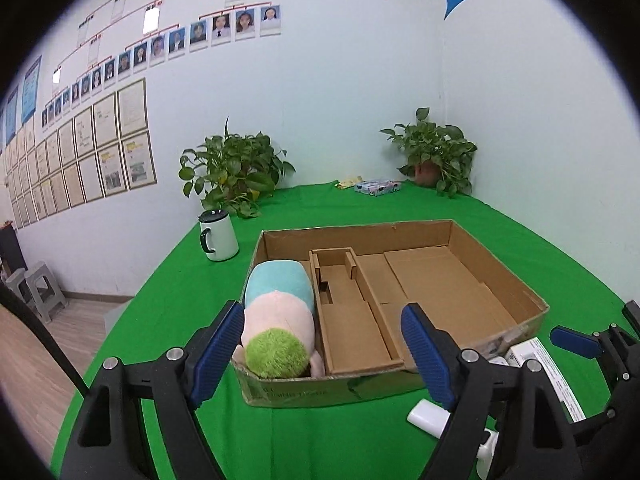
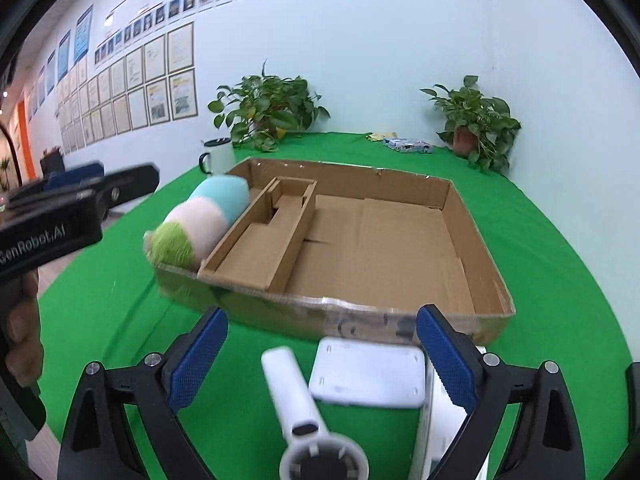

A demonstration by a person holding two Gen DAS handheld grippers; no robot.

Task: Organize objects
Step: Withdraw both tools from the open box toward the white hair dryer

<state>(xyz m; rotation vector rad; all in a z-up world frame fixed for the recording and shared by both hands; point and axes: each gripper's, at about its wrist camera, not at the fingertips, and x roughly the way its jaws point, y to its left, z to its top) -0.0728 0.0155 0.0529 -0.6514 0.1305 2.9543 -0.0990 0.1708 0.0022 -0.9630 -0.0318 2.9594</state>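
A shallow cardboard box [image 1: 500,256] with inner dividers lies on the green tablecloth. A plush toy [image 1: 280,320] with teal, pink and green bands fills its left compartment, also visible in the right wrist view [image 2: 200,220]. My left gripper [image 1: 322,312] stands open just before the box's near wall, with nothing between its pads. My right gripper [image 2: 323,316] is open too, hovering over a white handheld fan [image 2: 288,392] and a flat white device [image 2: 368,372] in front of the box [image 2: 480,248]. A white carton [image 1: 548,368] lies to the right of these.
A white mug [image 1: 219,236] stands left of the box. Two potted plants [image 1: 236,168] [image 1: 436,156] and a small packet [image 1: 376,187] sit at the back by the wall. Grey stools [image 1: 40,288] stand on the floor beyond the table's left edge.
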